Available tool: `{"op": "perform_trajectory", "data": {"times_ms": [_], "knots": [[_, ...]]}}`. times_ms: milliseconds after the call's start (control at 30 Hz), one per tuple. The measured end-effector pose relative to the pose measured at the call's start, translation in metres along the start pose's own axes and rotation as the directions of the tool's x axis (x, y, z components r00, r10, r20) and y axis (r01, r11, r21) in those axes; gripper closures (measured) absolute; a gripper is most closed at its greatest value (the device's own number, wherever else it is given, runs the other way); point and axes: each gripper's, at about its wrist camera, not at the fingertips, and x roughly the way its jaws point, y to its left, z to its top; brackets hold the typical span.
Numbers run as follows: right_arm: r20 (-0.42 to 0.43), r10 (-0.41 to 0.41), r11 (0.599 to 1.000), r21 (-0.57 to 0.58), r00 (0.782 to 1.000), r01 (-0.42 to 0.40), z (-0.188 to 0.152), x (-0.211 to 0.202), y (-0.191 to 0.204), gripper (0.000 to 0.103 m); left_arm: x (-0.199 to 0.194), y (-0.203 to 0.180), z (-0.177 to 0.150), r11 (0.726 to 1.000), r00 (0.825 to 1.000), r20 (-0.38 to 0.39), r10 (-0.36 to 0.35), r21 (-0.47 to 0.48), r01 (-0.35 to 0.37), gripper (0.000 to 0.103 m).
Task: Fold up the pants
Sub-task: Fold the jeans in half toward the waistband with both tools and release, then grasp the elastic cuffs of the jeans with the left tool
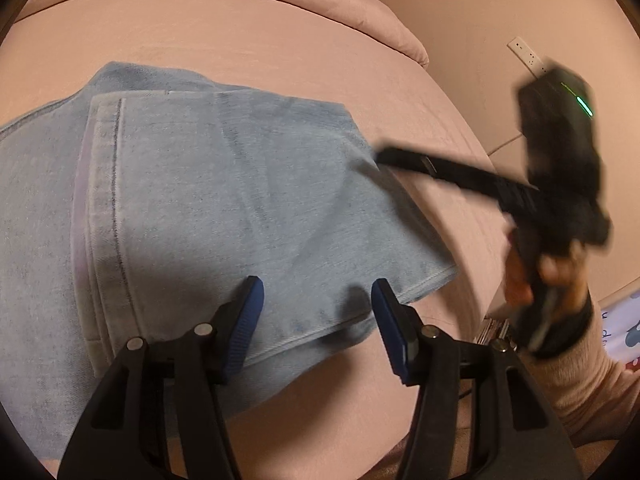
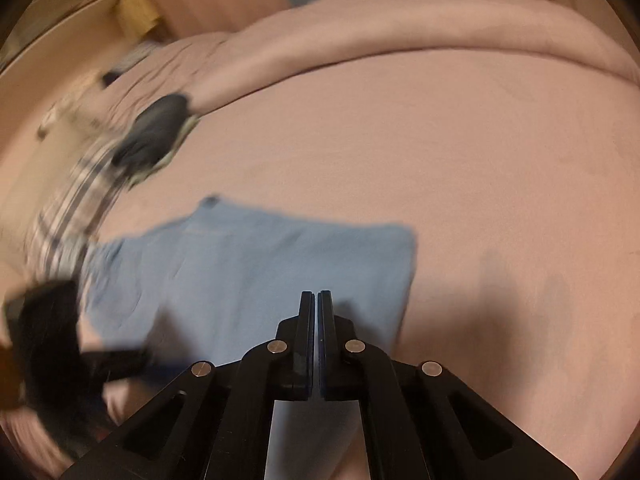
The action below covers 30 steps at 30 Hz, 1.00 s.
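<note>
Because the pants (image 1: 224,208) are pale blue denim, they will likely handle as a soft but fairly thick, somewhat weighty cloth that drapes yet keeps a crease, neither slippery nor fragile. Seen from the left wrist, they lie already doubled over into a broad flat packet on the pink bed (image 1: 280,40), with a stitched seam running near to far along the left side and a hemmed edge near the left tongs (image 1: 316,292). Those tongs stand wide open, hovering just above that near edge and gripping nothing. On the right, the right tongs (image 1: 384,156) reach toward the far right corner of the denim, blurred. A good hold would probably be the thick hemmed edge or a corner, where the layers stack.

From the right wrist, the pants (image 2: 248,268) show as a smooth blue rectangle on the matte, velvety bed (image 2: 480,140). The right tongs (image 2: 318,294) are pressed closed with nothing between them. A plaid cloth (image 2: 68,208) lies blurred at far left.
</note>
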Motion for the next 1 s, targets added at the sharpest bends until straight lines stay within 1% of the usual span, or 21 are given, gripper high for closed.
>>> {"op": "perform_trajectory", "data": {"times_ms": [33, 100, 133, 167, 200, 267, 333, 367, 400, 467, 500, 533, 600, 667, 767, 833, 867, 900, 933, 967, 1000], "knots": [[-0.009, -0.015, 1.0, -0.028, 1.0, 0.015, -0.01, -0.006, 0.006, 0.103, 0.0, 0.002, 0.0, 1.0, 1.0, 0.0, -0.001, -0.003, 0.001, 0.047], [-0.039, -0.053, 0.994, -0.094, 0.998, 0.05, -0.035, -0.015, 0.019, 0.103, 0.005, -0.011, 0.002, 1.0, 1.0, -0.001, 0.0, -0.006, 0.0, 0.047], [-0.055, -0.075, 0.991, -0.113, 0.996, 0.069, -0.046, -0.015, 0.022, 0.103, 0.005, -0.009, 0.002, 1.0, 1.0, -0.001, 0.0, -0.007, 0.0, 0.047], [-0.091, -0.112, 0.986, -0.137, 0.99, 0.099, -0.061, -0.01, 0.024, 0.103, 0.012, -0.02, 0.012, 1.0, 1.0, -0.002, -0.001, -0.011, 0.001, 0.048], [-0.102, -0.141, 0.979, -0.162, 0.985, 0.124, -0.074, -0.007, 0.025, 0.103, 0.012, -0.02, 0.014, 1.0, 1.0, -0.003, -0.003, -0.013, 0.003, 0.048], [-0.028, -0.146, 0.973, -0.183, 0.989, 0.139, -0.089, -0.013, 0.027, 0.103, 0.013, -0.022, 0.013, 1.0, 1.0, 0.0, 0.0, -0.013, 0.0, 0.049], [-0.059, -0.137, 0.981, -0.143, 0.989, 0.128, -0.085, -0.018, 0.026, 0.103, 0.007, -0.022, 0.013, 1.0, 1.0, 0.002, 0.016, -0.012, -0.016, 0.049], [-0.072, -0.133, 0.984, -0.13, 0.989, 0.123, -0.081, -0.021, 0.027, 0.103, 0.001, -0.021, 0.013, 0.999, 0.999, 0.006, 0.043, -0.006, -0.043, 0.048], [-0.069, -0.125, 0.985, -0.127, 0.99, 0.116, -0.078, -0.027, 0.03, 0.103, -0.005, -0.022, 0.011, 0.997, 0.997, 0.017, 0.077, 0.015, -0.077, 0.048], [-0.045, -0.091, 0.986, -0.145, 0.995, 0.084, -0.079, -0.036, 0.038, 0.103, -0.01, -0.021, 0.005, 0.994, 0.995, 0.028, 0.1, 0.04, -0.101, 0.046], [-0.046, -0.089, 0.985, -0.154, 0.995, 0.081, -0.083, -0.037, 0.039, 0.103, -0.011, -0.017, 0.001, 0.995, 0.995, 0.025, 0.097, 0.036, -0.098, 0.046], [-0.066, -0.1, 0.983, -0.162, 0.993, 0.088, -0.088, -0.031, 0.039, 0.103, -0.012, -0.011, -0.003, 0.997, 0.997, 0.028, 0.074, 0.018, -0.075, 0.046], [-0.107, -0.103, 0.986, -0.144, 0.989, 0.087, -0.094, -0.016, 0.036, 0.103, -0.012, -0.005, -0.008, 0.998, 0.997, 0.045, 0.055, -0.002, -0.055, 0.046], [-0.093, -0.105, 0.984, -0.152, 0.99, 0.09, -0.096, -0.016, 0.039, 0.103, -0.015, -0.003, -0.01, 0.999, 0.997, 0.062, 0.045, -0.01, -0.044, 0.046], [-0.116, -0.098, 0.988, -0.131, 0.988, 0.083, -0.085, -0.019, 0.043, 0.103, -0.025, 0.0, -0.01, 0.999, 0.997, 0.075, 0.026, -0.037, -0.023, 0.046], [-0.08, -0.066, 0.989, -0.134, 0.995, 0.055, -0.079, -0.027, 0.049, 0.101, -0.039, 0.003, -0.012, 0.998, 0.994, 0.103, 0.028, -0.052, -0.023, 0.046], [-0.049, -0.045, 0.988, -0.147, 0.998, 0.037, -0.076, -0.027, 0.055, 0.095, -0.048, 0.004, -0.014, 0.998, 0.992, 0.12, 0.035, -0.062, -0.028, 0.046], [-0.038, -0.039, 0.987, -0.156, 0.999, 0.032, -0.074, -0.024, 0.059, 0.082, -0.057, 0.008, -0.017, 0.997, 0.989, 0.14, 0.038, -0.078, -0.027, 0.045], [-0.05, -0.046, 0.986, -0.162, 0.998, 0.037, -0.074, -0.015, 0.062, 0.077, -0.069, 0.013, -0.021, 0.995, 0.986, 0.161, 0.043, -0.101, -0.027, 0.044], [-0.079, -0.059, 0.985, -0.165, 0.995, 0.046, -0.077, -0.006, 0.062, 0.073, -0.079, 0.018, -0.026, 0.992, 0.982, 0.181, 0.051, -0.121, -0.03, 0.043], [-0.109, -0.083, 0.982, -0.179, 0.991, 0.063, -0.08, 0.006, 0.063, 0.073, -0.091, 0.024, -0.031, 0.989, 0.978, 0.2, 0.064, -0.144, -0.036, 0.043]]}}
